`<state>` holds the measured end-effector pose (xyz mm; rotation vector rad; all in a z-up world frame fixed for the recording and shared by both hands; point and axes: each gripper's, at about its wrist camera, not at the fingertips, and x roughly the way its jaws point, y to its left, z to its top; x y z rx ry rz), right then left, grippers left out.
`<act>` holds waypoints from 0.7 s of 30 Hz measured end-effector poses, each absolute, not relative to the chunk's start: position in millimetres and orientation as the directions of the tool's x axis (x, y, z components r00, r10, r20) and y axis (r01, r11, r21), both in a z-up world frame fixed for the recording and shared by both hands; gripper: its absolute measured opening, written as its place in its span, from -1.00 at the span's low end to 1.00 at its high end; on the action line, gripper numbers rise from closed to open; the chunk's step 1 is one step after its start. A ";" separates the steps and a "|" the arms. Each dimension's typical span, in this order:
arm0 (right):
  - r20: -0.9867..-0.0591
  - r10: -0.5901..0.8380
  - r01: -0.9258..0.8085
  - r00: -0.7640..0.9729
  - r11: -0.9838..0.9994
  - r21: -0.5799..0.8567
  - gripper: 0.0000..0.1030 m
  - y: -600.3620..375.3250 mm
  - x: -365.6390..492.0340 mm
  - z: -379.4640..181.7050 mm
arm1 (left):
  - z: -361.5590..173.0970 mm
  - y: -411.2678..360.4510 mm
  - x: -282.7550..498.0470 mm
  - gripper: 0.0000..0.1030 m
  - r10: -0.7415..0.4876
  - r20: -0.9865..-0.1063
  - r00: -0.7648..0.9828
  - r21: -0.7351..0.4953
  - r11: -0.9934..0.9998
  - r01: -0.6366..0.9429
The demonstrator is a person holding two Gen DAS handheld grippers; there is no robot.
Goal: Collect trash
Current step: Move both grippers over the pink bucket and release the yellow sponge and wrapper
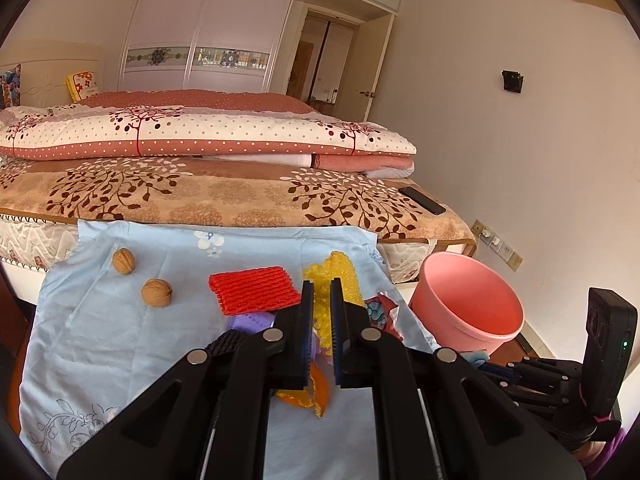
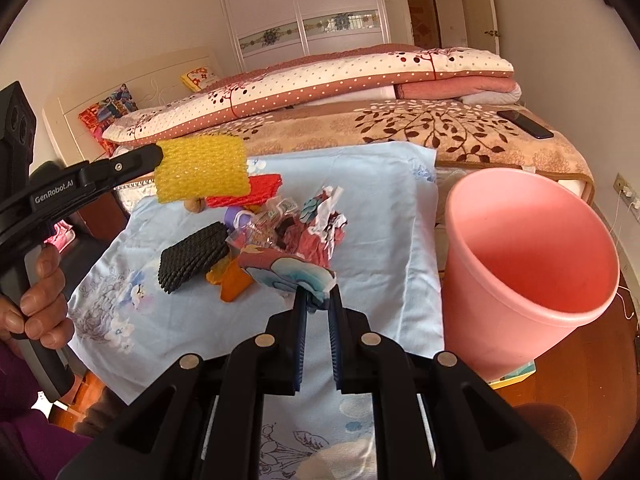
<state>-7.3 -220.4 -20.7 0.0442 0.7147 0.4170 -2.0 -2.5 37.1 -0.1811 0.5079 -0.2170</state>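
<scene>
Your left gripper clamped the yellow foam net sleeve, its long axis level, pointing toward the table's right edge; your right gripper pinched the crumpled printed wrapper.

Yellow foam net – lifted; wrapper – pinched.

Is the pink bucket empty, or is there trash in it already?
Looks empty so far. The right wrist view looks into the pink bucket and shows only bare pink inside, though its very bottom is hidden.
</scene>
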 end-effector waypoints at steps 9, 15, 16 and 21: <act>-0.595 0.266 -0.197 0.759 0.964 0.179 -0.81 -262.8 8.1 -9.1 | 43.3 -32.9 8.8 -0.85 -0.309 -0.446 0.840 -0.222 0.947 0.230; -0.591 0.200 -0.103 0.781 0.976 0.194 -0.81 -292.3 17.6 -8.0 | 43.3 -61.4 18.8 -0.85 -0.347 -0.445 0.826 -0.214 0.936 0.278; -0.593 0.194 -0.093 0.782 0.976 0.197 -0.81 -296.9 19.2 -8.6 | 42.9 -66.2 21.5 -0.85 -0.353 -0.447 0.822 -0.212 0.935 0.286; -0.597 0.151 -0.041 0.788 0.980 0.194 -0.81 -314.2 21.4 -13.0 | 39.5 -94.6 30.3 -0.85 -0.388 -0.458 0.800 -0.199 0.921 0.334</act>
